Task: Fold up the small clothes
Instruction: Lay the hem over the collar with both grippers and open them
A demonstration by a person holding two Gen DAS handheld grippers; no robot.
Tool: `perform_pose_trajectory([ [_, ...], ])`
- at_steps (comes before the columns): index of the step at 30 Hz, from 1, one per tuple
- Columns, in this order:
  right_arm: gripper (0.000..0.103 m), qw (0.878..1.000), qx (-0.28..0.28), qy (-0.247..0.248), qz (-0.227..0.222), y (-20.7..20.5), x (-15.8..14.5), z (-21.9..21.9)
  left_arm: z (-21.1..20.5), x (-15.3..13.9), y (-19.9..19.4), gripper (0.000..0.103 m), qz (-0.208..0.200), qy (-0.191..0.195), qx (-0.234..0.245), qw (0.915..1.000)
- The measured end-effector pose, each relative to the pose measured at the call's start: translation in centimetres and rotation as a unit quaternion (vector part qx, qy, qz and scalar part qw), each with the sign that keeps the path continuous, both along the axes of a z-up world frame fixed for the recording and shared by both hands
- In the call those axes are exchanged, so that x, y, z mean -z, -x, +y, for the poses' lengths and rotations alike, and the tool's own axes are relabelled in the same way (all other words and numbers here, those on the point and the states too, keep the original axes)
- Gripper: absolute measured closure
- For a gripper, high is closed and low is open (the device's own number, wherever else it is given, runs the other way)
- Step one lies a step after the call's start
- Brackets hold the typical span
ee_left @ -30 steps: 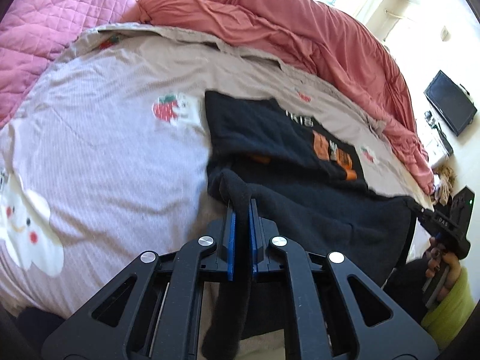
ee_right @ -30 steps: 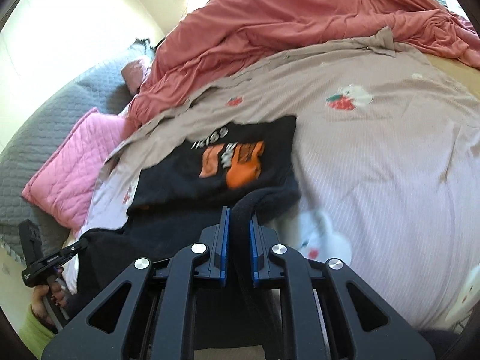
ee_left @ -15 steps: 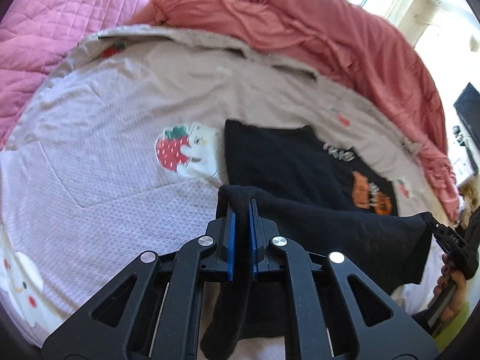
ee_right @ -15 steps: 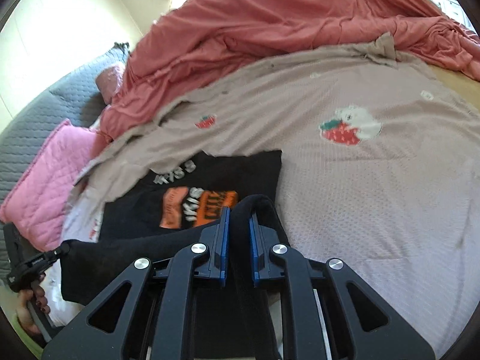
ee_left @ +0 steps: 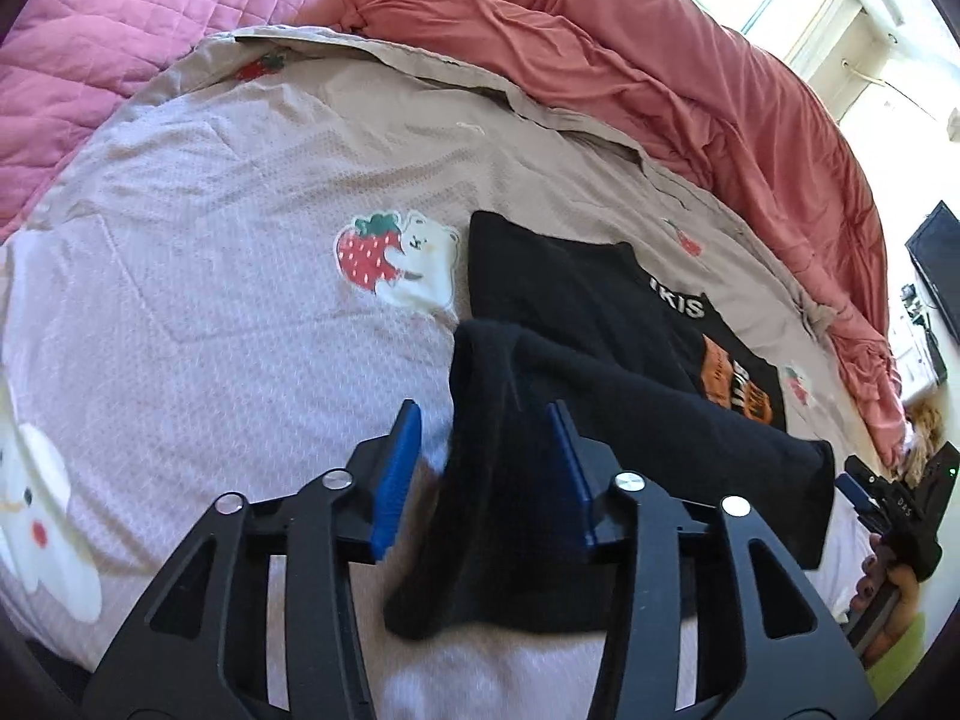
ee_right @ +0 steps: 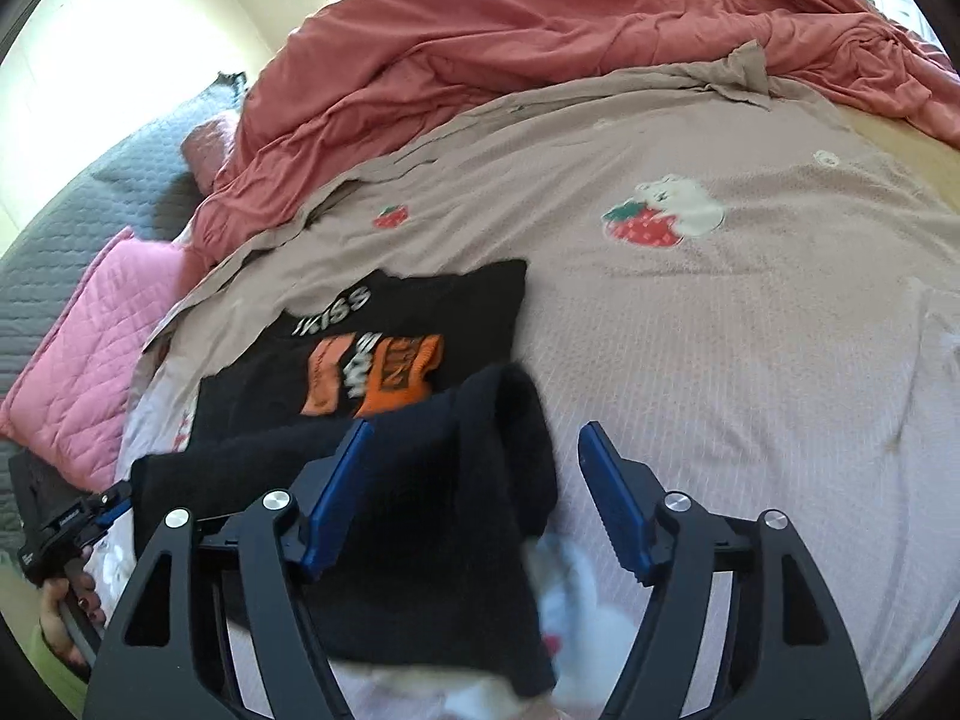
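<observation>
Spreading wide, both grippers, left (ee_left: 483,468) and right (ee_right: 477,495), pinched nothing. Between their fingers the black shirt (ee_left: 600,420) lay folded on the bed (ee_left: 210,300). It looked soft, light and floppy; its corners seemed best to grab.

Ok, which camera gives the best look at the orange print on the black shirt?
The right wrist view: the orange and white print on the black knit shirt faces it nearly whole, with the letters above readable. The left wrist view shows the print only obliquely, its lower part hidden by the folded-over hem.
</observation>
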State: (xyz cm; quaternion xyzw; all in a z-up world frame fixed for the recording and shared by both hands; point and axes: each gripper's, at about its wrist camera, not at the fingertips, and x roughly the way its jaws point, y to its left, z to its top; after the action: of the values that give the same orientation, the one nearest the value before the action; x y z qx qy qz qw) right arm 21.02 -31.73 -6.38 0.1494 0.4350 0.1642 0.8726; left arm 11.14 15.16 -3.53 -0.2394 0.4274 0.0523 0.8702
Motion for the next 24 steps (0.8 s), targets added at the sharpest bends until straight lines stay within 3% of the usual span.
perform_pose_trajectory([
  [5, 0.034, 0.998, -0.003, 0.003, 0.057, 2.9, 1.2, 1.4, -1.2, 1.4, 1.4, 0.053, 0.016, 0.012, 0.035, 0.9992],
  [9, 0.035, 0.996, 0.015, 0.015, 0.09, 4.0, 2.3, 1.5, -1.8, 3.3, 1.7, 0.052, 0.044, 0.015, 0.042, 0.998],
  [11, 0.05, 0.996, 0.009, 0.003, 0.094, 4.1, 2.4, 1.4, -1.9, 3.6, 1.7, 0.054, 0.046, 0.017, 0.043, 0.9979],
  [12, 0.07, 0.995, 0.001, -0.005, 0.098, 4.2, 2.5, 1.5, -2.1, 3.7, 1.6, 0.064, 0.048, 0.014, 0.046, 0.9977],
  [13, 0.081, 0.994, -0.013, -0.015, 0.107, 4.2, 2.9, 1.7, -2.3, 3.7, 1.6, 0.074, 0.049, 0.008, 0.047, 0.9976],
  [14, 0.085, 0.993, -0.021, -0.017, 0.114, 4.1, 3.2, 1.9, -2.5, 3.7, 1.6, 0.094, 0.051, 0.0, 0.049, 0.9975],
  [15, 0.087, 0.993, -0.025, -0.012, 0.119, 4.0, 3.5, 2.2, -2.5, 3.8, 1.6, 0.097, 0.053, 0.002, 0.05, 0.9973],
  [18, 0.087, 0.992, -0.012, -0.002, 0.128, 3.7, 3.9, 1.8, -2.4, 3.8, 1.7, 0.097, 0.05, 0.013, 0.047, 0.9976],
  [20, 0.074, 0.992, 0.021, 0.008, 0.125, 3.6, 4.0, 0.9, -2.3, 3.8, 1.7, 0.097, 0.05, 0.017, 0.044, 0.9976],
  [21, 0.06, 0.991, 0.033, 0.007, 0.126, 3.6, 3.9, 0.4, -2.3, 3.8, 1.7, 0.097, 0.05, 0.021, 0.044, 0.9976],
  [24, 0.057, 0.99, 0.034, 0.007, 0.137, 3.4, 4.5, 0.3, -2.3, 3.8, 1.7, 0.095, 0.051, 0.019, 0.046, 0.9975],
])
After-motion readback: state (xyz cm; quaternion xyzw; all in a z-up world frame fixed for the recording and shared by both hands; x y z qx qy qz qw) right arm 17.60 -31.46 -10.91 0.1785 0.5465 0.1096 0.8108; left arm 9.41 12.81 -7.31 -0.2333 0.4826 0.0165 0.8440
